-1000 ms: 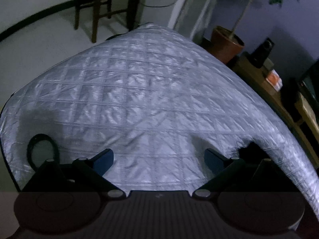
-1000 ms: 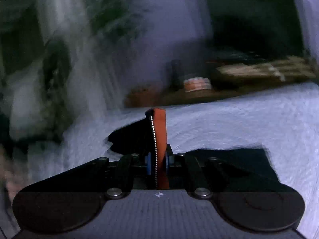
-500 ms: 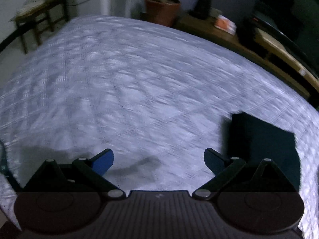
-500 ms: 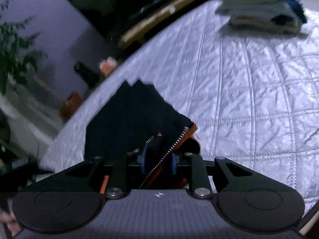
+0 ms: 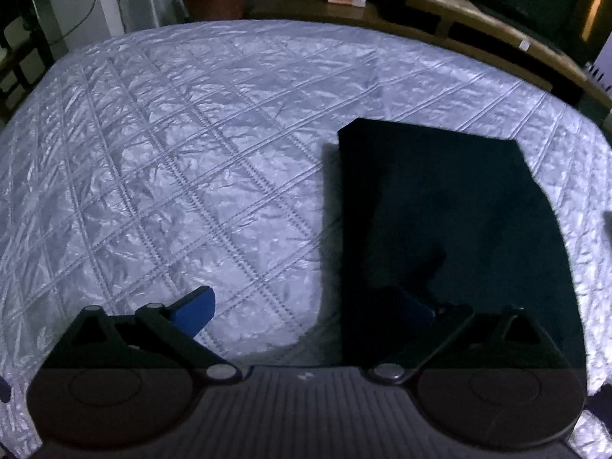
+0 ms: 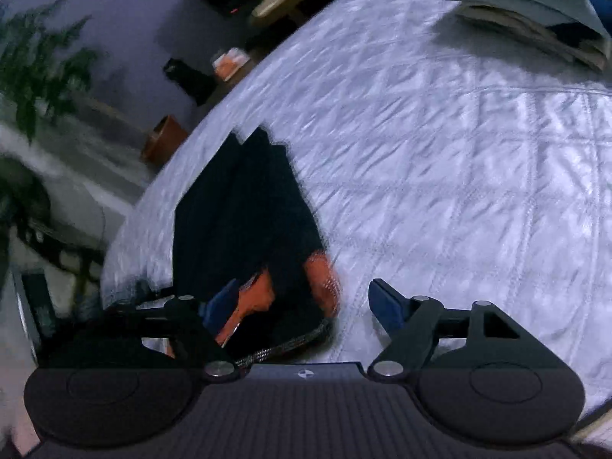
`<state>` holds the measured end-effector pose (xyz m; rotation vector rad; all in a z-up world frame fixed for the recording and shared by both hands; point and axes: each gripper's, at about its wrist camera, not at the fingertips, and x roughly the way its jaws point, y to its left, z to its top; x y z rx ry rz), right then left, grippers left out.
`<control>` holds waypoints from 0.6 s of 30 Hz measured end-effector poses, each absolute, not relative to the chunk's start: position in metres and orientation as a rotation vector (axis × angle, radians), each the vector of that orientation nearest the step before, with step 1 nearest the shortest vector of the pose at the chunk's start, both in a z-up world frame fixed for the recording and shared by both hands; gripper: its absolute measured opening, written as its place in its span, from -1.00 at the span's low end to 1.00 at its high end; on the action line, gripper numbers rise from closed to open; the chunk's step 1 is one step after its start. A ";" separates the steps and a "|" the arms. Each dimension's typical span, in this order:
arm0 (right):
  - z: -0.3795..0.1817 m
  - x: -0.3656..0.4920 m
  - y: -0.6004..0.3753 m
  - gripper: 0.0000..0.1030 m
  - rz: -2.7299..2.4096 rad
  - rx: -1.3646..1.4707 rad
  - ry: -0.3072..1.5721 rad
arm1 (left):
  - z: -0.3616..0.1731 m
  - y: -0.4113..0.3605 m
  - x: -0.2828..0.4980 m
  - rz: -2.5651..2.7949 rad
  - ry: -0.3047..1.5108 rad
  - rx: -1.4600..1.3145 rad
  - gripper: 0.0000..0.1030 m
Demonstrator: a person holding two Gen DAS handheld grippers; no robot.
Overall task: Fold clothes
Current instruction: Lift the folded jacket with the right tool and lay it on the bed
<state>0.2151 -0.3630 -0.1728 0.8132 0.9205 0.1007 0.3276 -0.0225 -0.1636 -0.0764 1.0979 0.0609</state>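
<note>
Left wrist view: a dark garment (image 5: 440,206), folded into a flat rectangle, lies on the quilted white bedspread (image 5: 172,160), stretching ahead of the left gripper (image 5: 306,302), whose jaws stand wide apart and empty; its right finger hovers over the cloth's near edge, its left over bare quilt.

From the right wrist, the same garment (image 6: 244,206) runs ahead of the left finger of the right gripper (image 6: 302,302), jaws likewise spread and gripping nothing, with an orange lining (image 6: 325,275) and a zipper edge (image 6: 283,344) lying loose between them, close to the palm.

A stack of folded clothes (image 6: 535,7) sits far ahead, beyond the right finger.

The fold appears just laid down. The next move likely calls for tucking in the orange flap, or closing on the near edge for another fold.
</note>
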 end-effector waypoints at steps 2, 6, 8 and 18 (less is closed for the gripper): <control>-0.184 0.239 -0.376 0.57 0.135 0.842 0.958 | -0.165 -0.024 0.326 0.072 1.096 -0.041 0.97; -0.200 0.285 -0.373 0.54 0.265 0.773 1.026 | -0.169 -0.027 0.323 0.096 1.093 0.024 0.96; -0.206 0.303 -0.367 0.66 0.382 0.790 1.046 | -0.171 -0.026 0.325 0.105 1.103 0.022 0.96; -0.201 0.337 -0.322 0.68 0.596 0.643 1.104 | -0.178 -0.025 0.328 0.127 1.131 0.017 0.95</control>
